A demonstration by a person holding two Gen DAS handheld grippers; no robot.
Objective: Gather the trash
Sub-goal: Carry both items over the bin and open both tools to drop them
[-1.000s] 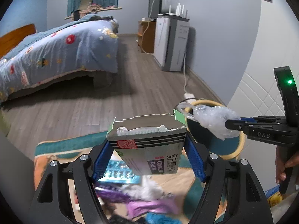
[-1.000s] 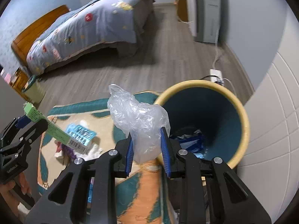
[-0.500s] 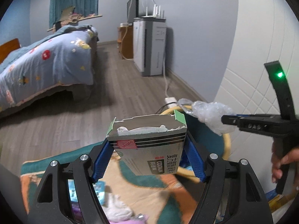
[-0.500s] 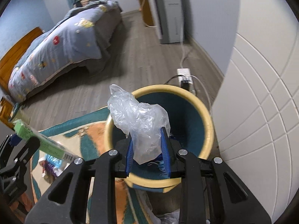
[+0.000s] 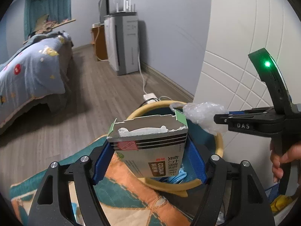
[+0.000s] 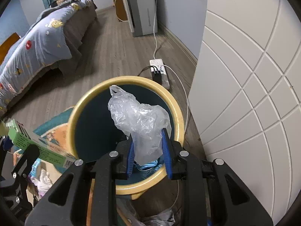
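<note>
My left gripper [image 5: 150, 160] is shut on a torn-open cardboard medicine box [image 5: 150, 146], grey with green sides, held just in front of the bin's near rim. The same box [image 6: 37, 146] shows at the left edge of the right wrist view. My right gripper [image 6: 148, 150] is shut on a crumpled clear plastic bag [image 6: 139, 120], which hangs over the open mouth of the bin [image 6: 82, 101]. The bin [image 5: 219, 143] is round, teal inside with a yellow rim, and holds some blue trash at its bottom. From the left wrist view the bag [image 5: 205, 114] sticks out of the right gripper's tips [image 5: 216, 119].
A patterned orange and teal rug [image 5: 131, 197] lies under the bin's near side, with several bits of litter [image 6: 41, 177] on it. A white panelled wall [image 6: 244, 94] stands close on the right. A power strip [image 6: 160, 71] with cables lies behind the bin. A bed [image 5: 28, 75] stands at left.
Both grippers have moved right and down toward the bin with their loads. The plastic bag now hangs over the bin's mouth, and the box has come up to its near rim.
</note>
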